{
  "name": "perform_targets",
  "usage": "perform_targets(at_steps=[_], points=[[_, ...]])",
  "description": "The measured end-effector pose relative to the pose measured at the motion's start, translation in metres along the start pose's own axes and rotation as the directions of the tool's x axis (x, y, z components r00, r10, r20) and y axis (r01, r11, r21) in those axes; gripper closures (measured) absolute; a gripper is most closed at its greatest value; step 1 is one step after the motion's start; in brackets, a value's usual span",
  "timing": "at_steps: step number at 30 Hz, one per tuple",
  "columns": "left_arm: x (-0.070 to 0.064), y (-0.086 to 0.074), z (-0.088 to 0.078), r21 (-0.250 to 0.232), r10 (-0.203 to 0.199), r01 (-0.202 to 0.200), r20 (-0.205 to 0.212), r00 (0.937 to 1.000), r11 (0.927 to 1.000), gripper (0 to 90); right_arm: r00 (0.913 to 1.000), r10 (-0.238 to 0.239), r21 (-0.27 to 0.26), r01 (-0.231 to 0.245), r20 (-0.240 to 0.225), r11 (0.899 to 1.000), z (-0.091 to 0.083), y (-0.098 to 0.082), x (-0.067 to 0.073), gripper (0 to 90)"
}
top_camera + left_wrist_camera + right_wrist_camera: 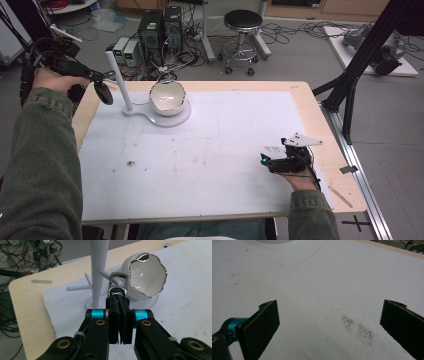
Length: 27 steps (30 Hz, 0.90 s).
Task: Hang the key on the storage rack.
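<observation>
Jaws of the left claw (119, 322) are clenched tight on a small key ring (118, 286), a black fob topped by a rounded metal clip loop that juts out beyond the 2 ribbed black pads. In the high view the left claw (102, 80) hangs above the far left corner of the tabletop (300, 90), with the key ring (104, 92) dangling as a dark oval just left of the white rack (120, 82). Seen from the left gripper view, the metal loop sits just in front of the rack's (97, 272) slim upright post and close to its short round pegs; whether it touches a peg I cannot tell. Right of the post stands a glossy white bowl (146, 275), tipped toward the camera, with a wavy, silver-edged rim, on the rack's flat white base. The right claw (264, 160) rests low near the right edge of the tabletop, well apart from the key ring; its 2 flat black pads (265, 322) stand wide, released and holding nothing, above a matte white mat (319, 290) marked by faint pencil lines and a dark speckled smudge (358, 330).
</observation>
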State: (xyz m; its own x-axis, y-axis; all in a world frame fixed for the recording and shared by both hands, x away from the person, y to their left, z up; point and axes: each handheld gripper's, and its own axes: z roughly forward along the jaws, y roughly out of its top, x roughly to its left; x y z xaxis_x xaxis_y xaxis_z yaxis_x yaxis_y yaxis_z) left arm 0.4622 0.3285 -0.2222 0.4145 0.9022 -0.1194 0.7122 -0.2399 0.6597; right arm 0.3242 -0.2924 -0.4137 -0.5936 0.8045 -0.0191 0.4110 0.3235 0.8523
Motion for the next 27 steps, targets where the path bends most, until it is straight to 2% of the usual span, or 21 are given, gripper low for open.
perform_targets(at_steps=[14,18,20,24,26,27], points=[[0.003,-0.003,0.009,0.036,-0.001,0.001,-0.010,1.0000,0.9994,86.7,1.0000,0.005,0.001,-0.005,0.003,1.000,0.001,0.000,-0.001,1.4],[0.004,-0.003,0.014,0.054,-0.037,0.037,0.000,0.9993,0.9979,86.0,1.0000,0.004,0.009,-0.004,0.007,1.000,0.001,0.000,-0.001,1.4],[0.004,-0.003,0.015,0.057,-0.042,0.042,0.001,0.9991,0.9975,85.1,1.0000,0.002,0.012,-0.002,0.010,1.000,0.002,0.000,-0.002,1.5],[0.002,-0.004,0.016,0.050,-0.038,0.037,0.014,0.9992,0.9981,78.9,1.0000,0.000,0.012,0.000,0.006,1.000,0.001,0.001,-0.001,1.5],[0.003,-0.005,0.016,0.041,-0.047,0.046,0.034,0.9983,0.9981,71.8,1.0000,-0.001,0.011,0.001,0.007,1.000,0.001,0.001,-0.001,1.4],[0.003,-0.004,0.015,0.046,-0.051,0.050,0.029,0.9983,0.9977,66.8,1.0000,0.001,0.013,-0.001,0.006,1.000,0.001,0.001,0.000,1.4]])
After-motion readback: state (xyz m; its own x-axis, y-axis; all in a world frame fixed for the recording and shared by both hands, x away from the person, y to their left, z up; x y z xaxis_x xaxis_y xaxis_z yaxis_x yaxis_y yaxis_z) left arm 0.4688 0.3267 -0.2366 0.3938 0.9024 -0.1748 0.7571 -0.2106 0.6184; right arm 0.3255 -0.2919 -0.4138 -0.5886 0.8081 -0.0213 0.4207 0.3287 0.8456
